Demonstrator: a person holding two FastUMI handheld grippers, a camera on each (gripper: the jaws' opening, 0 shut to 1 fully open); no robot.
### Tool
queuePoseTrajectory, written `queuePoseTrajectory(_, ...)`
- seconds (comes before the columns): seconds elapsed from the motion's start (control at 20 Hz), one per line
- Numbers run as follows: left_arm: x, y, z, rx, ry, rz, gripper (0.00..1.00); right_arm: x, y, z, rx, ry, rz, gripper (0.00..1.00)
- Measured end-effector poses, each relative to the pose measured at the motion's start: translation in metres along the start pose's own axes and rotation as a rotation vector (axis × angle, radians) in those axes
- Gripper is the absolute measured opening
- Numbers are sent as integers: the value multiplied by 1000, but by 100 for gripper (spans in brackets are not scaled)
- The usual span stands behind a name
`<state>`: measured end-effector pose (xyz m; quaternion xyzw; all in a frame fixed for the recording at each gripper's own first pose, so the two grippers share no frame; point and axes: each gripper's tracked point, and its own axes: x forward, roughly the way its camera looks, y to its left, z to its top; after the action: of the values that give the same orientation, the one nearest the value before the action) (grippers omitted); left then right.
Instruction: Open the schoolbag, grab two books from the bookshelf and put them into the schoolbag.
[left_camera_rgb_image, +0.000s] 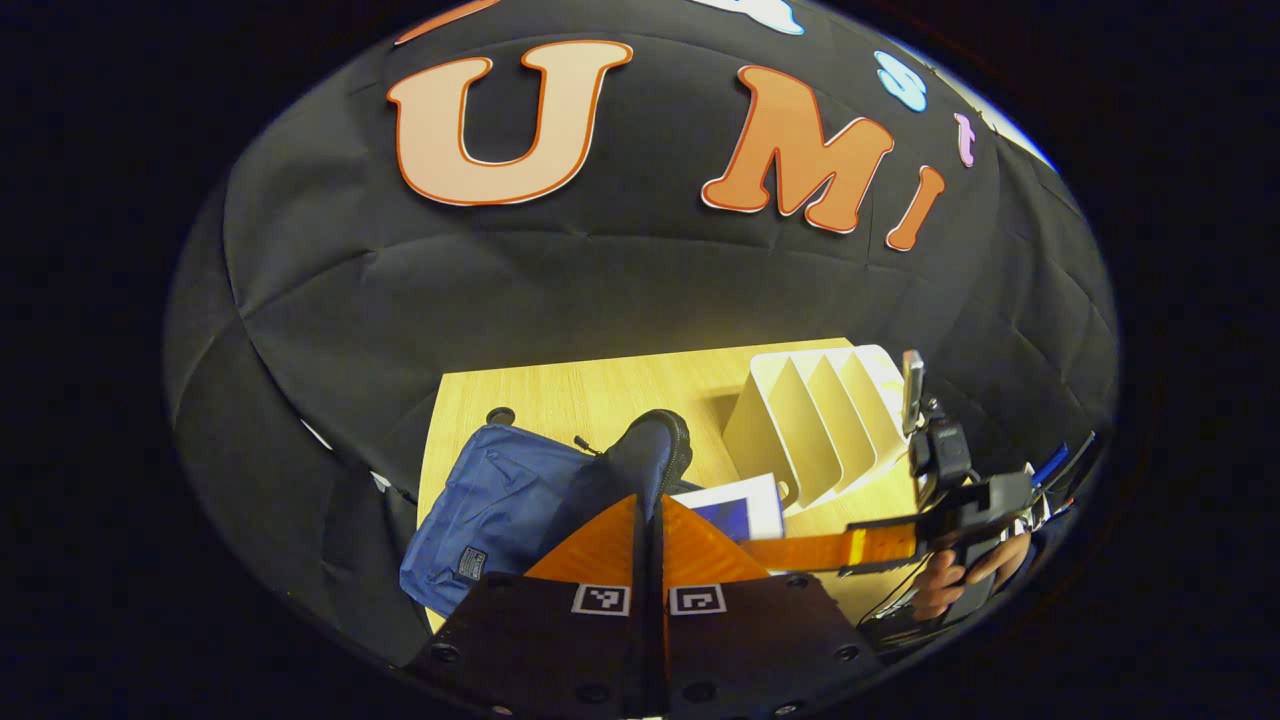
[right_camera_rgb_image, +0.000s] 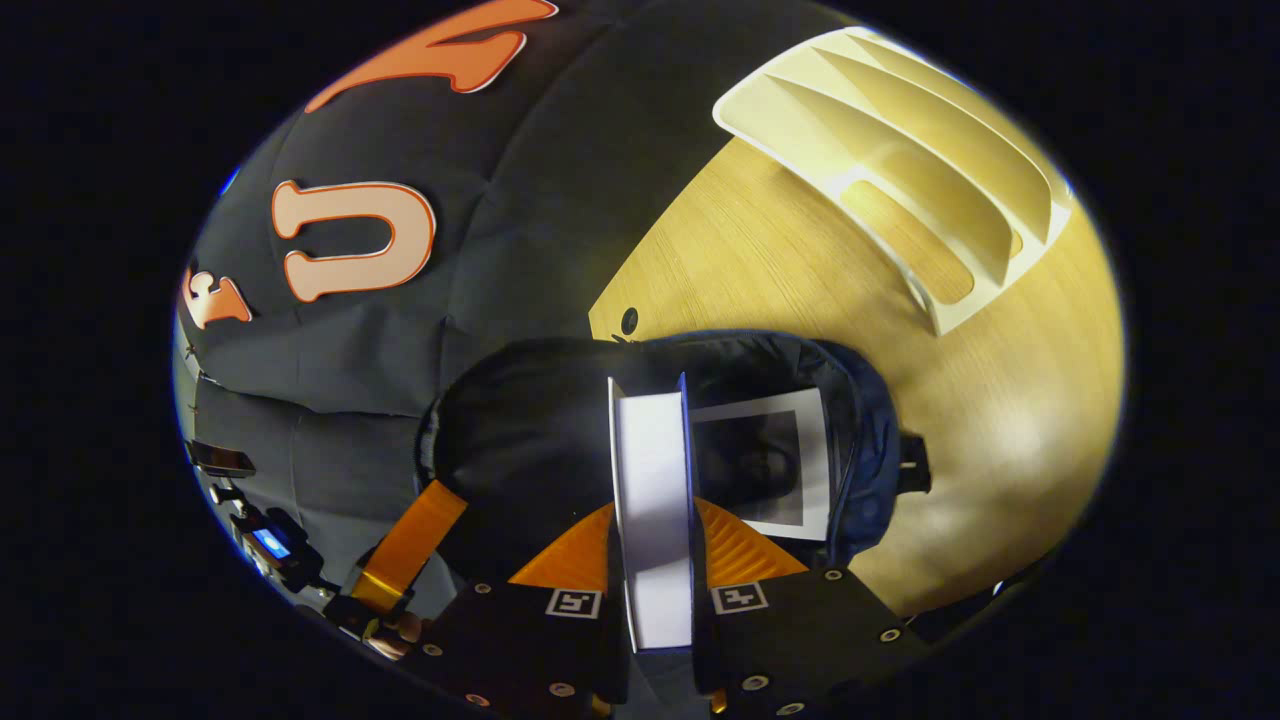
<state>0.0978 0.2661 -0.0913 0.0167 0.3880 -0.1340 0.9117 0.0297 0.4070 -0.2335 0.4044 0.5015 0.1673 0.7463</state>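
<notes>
- Schoolbag (right_camera_rgb_image: 520, 440): judged open. In the right gripper view its mouth gapes directly ahead of the right claw (right_camera_rgb_image: 655, 520), dark lining exposed.
- Left claw (left_camera_rgb_image: 648, 520): fingers drawn together on a raised fold of the bag's blue fabric (left_camera_rgb_image: 650, 450), just beyond the fingertips. It appears to hold the mouth up; whether both fingers truly press the cloth cannot be confirmed, as the fabric sits at the very tips.
- Right claw: closed on a book (right_camera_rgb_image: 652, 500), white page edge toward the camera, blue covers against each finger. The book stands upright and pokes into the bag's mouth.
- Bag contents: one book with a white-bordered dark cover (right_camera_rgb_image: 765, 460) lies inside, just to the right of the gripped book. Judged to be the first of the two.
- Bookshelf (right_camera_rgb_image: 900, 170): a cream divider rack on the worktop (right_camera_rgb_image: 1000, 400), beyond the right claw and off to its right, well apart from the bag. Its visible slots hold nothing.
- Left gripper view: the bag (left_camera_rgb_image: 500, 500) lies ahead and to the left of the left claw; the rack (left_camera_rgb_image: 810, 420) stands ahead and to the right.
- Progress, as judged: opening done, both books off the shelf, one stowed. Remaining: lower and release the second book.
- Risk: the bag mouth could sag if the left claw lets go early.
</notes>
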Motion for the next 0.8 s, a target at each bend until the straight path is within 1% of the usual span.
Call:
queuePoseTrajectory(0.15, 1, -4, 0, -2, -2, -18, 0, 13, -1, 4, -21, -55, -2, 25)
queuePoseTrajectory(0.3, -1, -9, -4, -12, 2, -44, 0, 36, 0, 7, -36, -70, -21, 25)
queuePoseTrajectory(0.35, -1, -10, -5, -6, 2, -47, 0, 43, 2, 8, -37, -75, -15, 13)
queuePoseTrajectory(0.4, -1, -11, -3, 0, -1, -46, 0, 48, 5, 6, -36, -73, -11, 25)
queuePoseTrajectory(0.5, 0, -7, -3, 0, -1, -40, 0, 50, 4, 5, -35, -67, -12, 25)
queuePoseTrajectory(0.6, 1, -4, -3, -5, 2, -31, 0, 47, 6, 6, -33, -47, -16, 31)
queuePoseTrajectory(0.65, 1, -2, -3, -6, 5, -27, 0, 45, 6, 10, -51, -50, -22, 51)
queuePoseTrajectory(0.7, 0, -1, -4, -7, 5, -24, 0, 38, 5, 12, -77, -52, -43, 39)
queuePoseTrajectory(0.75, 0, -1, -5, -6, 10, -19, 1, 34, 6, 20, -101, -67, -47, 49)
queuePoseTrajectory(0.8, 3, -1, -4, -2, 8, -18, 0, 28, 6, 26, -130, -79, -60, 70)
